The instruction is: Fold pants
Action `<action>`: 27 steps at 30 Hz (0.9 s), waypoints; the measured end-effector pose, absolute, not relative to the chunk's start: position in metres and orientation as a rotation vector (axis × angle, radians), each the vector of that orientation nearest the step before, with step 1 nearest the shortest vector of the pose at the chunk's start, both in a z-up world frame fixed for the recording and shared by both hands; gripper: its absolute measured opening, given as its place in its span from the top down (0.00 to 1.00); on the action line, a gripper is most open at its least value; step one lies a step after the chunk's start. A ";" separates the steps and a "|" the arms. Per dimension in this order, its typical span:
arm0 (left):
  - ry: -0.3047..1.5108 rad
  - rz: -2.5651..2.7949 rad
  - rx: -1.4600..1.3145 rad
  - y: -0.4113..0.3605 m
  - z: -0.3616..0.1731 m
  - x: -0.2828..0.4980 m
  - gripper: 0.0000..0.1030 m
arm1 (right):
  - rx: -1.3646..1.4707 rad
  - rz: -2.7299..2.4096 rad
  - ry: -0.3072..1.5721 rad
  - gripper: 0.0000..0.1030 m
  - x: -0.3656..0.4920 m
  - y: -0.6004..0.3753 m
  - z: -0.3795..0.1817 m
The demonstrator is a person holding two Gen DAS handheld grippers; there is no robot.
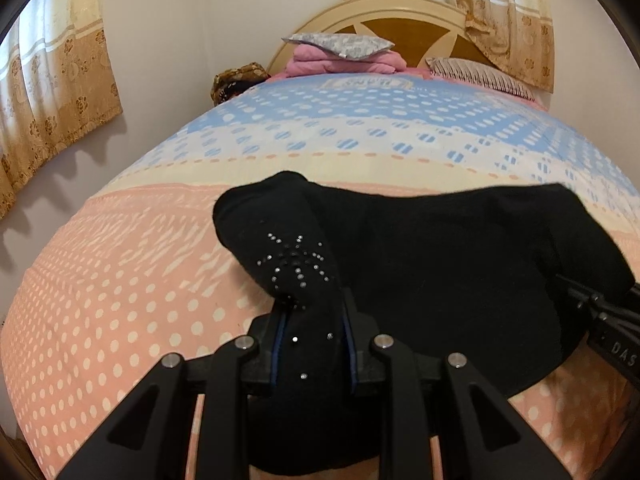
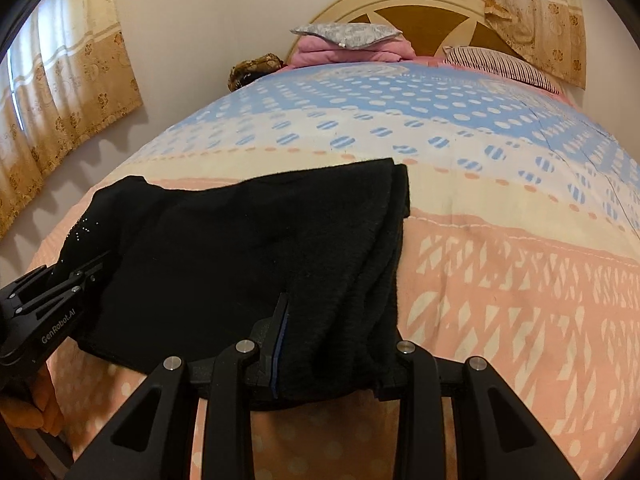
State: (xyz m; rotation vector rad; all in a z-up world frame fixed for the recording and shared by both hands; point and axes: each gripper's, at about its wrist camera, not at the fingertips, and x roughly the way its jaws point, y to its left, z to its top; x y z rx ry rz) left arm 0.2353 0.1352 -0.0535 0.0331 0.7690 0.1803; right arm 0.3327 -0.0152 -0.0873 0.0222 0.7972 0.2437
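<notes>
Room: pale walls, beige flower-patterned curtains (image 1: pixel 60 76) at the left and behind the bed's head.
Surface: bed under a dotted bedspread in pink, cream and blue bands (image 2: pixel 500 272); cream and brown arched wooden headboard (image 1: pixel 400 20) at the far end.
Far end of bed: folded pink blanket (image 1: pixel 340 62) with a flat grey patterned pillow (image 1: pixel 340 44) lying on top; a striped pillow (image 2: pixel 500 62) to its right; a brown patterned bundle (image 1: pixel 236 80) at the left edge by the wall.
Task item: black knit pants with a rhinestone starburst motif (image 1: pixel 420 260), doubled over, spread across the pink band of the bedspread near my side of the bed; far edge resting on the cloth, near edge raised in my tools.
My left gripper (image 1: pixel 314 320): pinching the end of the pants that carries the rhinestone motif; fabric fills the narrow gap between the two blue-edged pads and drapes down over the jaws toward the camera.
My right gripper (image 2: pixel 328 336): clamped on the other end of the pants, where the layered folds bunch; the left pad shows against the fabric, the right one is buried under it.
Relation: both tools hold the same near edge, well apart, each visible at the side of the other's view.
Hand: part of mine (image 2: pixel 44 408) shows below the left tool in the right wrist view.
</notes>
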 end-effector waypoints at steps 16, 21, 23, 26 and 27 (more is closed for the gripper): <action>0.830 0.214 -0.044 0.156 -0.056 0.233 0.41 | 0.195 0.201 0.714 0.34 0.321 -0.049 -0.076; 0.832 0.218 -0.048 0.158 -0.057 0.229 0.40 | 0.214 0.116 0.576 0.46 0.284 -0.058 -0.047; 0.829 0.229 -0.019 0.154 -0.055 0.227 0.40 | 0.145 0.134 0.602 0.61 0.283 -0.042 -0.044; 0.824 0.239 0.034 0.150 -0.054 0.217 0.34 | 0.069 0.156 0.666 0.68 0.290 -0.021 -0.052; 0.825 0.245 0.049 0.151 -0.054 0.213 0.30 | 0.042 0.148 0.672 0.68 0.292 -0.017 -0.055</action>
